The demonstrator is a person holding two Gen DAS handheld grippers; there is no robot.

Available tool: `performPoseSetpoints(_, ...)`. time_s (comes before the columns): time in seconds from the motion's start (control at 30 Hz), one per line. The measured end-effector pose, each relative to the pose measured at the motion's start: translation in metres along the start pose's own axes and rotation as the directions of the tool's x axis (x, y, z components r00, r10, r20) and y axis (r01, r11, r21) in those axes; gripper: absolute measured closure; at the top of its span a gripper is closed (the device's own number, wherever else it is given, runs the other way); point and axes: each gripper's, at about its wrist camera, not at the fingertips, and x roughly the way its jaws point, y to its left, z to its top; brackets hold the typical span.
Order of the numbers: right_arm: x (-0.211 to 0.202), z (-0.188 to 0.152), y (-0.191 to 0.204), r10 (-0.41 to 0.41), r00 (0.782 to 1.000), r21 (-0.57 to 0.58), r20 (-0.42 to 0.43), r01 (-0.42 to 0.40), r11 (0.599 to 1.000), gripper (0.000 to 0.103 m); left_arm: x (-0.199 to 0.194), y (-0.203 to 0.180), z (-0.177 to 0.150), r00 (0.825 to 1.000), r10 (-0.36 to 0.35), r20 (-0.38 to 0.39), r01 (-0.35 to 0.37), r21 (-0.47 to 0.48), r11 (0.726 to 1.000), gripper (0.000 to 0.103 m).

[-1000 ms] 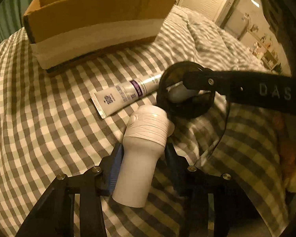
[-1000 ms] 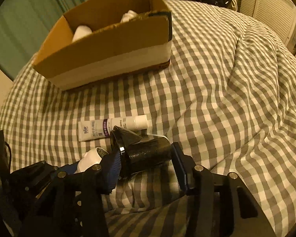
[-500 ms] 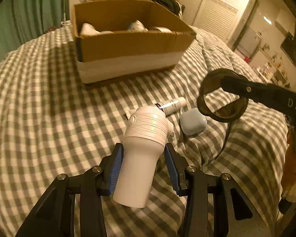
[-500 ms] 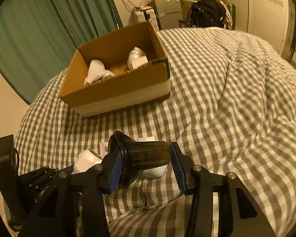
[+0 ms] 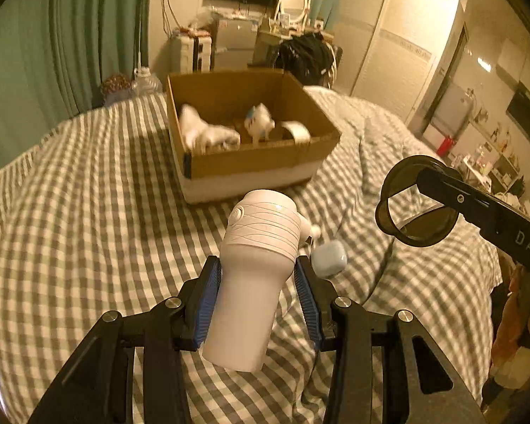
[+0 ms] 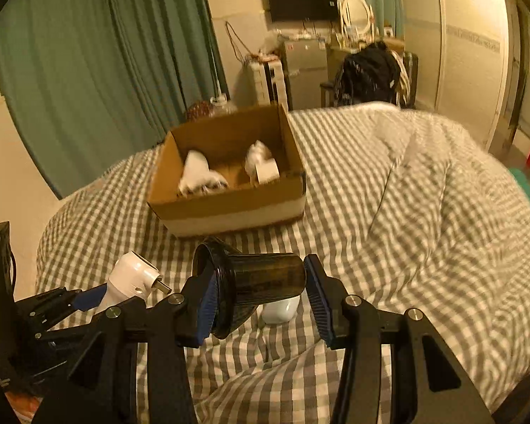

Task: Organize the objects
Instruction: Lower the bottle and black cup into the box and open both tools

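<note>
My left gripper (image 5: 258,284) is shut on a white ribbed bottle-shaped device (image 5: 254,268), held above the checked bed cover. My right gripper (image 6: 261,295) is shut on a dark translucent cup (image 6: 254,286) lying sideways between the pads; the cup also shows in the left wrist view (image 5: 418,206). An open cardboard box (image 5: 258,168) sits ahead on the bed with several white items inside; it also shows in the right wrist view (image 6: 229,208). A small pale blue case (image 5: 330,261) lies on the bed behind the bottle-shaped device, partly hidden by the cup in the right wrist view (image 6: 281,309).
The grey-and-white checked bed cover (image 5: 70,212) is wrinkled. Green curtains (image 6: 106,70) hang at the left. A dresser with a mirror (image 5: 293,0) and a chair with dark clothes (image 6: 371,67) stand beyond the bed. Wardrobe doors (image 5: 399,53) are at the right.
Both grippers have risen and tilted up with their objects, so the box interior and the room now show. The toothpaste tube is out of sight behind the white device.
</note>
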Motion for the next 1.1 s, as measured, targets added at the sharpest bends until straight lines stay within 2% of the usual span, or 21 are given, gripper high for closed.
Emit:
performPoseSetpoints(0.27, -0.039, 0.038, 0.015, 0.019, 0.993, -0.053, 0.115, -0.013, 0.999, 0.058, -0.030, 0.002, 0.049, 0.995, 0.010, 0.099, -0.011, 0.006, 1.000, 0.059)
performPoseSetpoints(0.5, -0.041, 0.078, 0.030, 0.030, 0.984, -0.099, 0.177, -0.012, 0.995, 0.059, -0.036, 0.011, 0.101, 0.984, 0.014, 0.178, -0.013, -0.005, 1.000, 0.059)
performPoseSetpoints(0.67, -0.024, 0.108, 0.042, 0.047, 0.978, -0.123, 0.204, -0.023, 0.992, 0.059, -0.019, 0.019, 0.135, 0.978, 0.017, 0.210, -0.016, -0.007, 1.000, 0.059)
performPoseSetpoints(0.8, -0.003, 0.125, 0.044, 0.055, 0.976, -0.128, 0.209, -0.028, 0.991, 0.059, 0.007, 0.027, 0.160, 0.972, 0.034, 0.233, -0.035, 0.000, 0.999, 0.059)
performPoseSetpoints(0.9, 0.019, 0.140, 0.044, 0.050, 0.976, -0.120, 0.212, -0.025, 0.992, 0.059, 0.030, 0.035, 0.174, 0.970, 0.019, 0.241, -0.019, -0.004, 1.000, 0.059)
performPoseSetpoints(1.1, 0.071, 0.158, 0.034, 0.032, 0.974, -0.071, 0.224, -0.017, 0.997, 0.059, 0.081, 0.053, 0.179, 0.970, 0.025, 0.243, -0.032, 0.028, 0.999, 0.059)
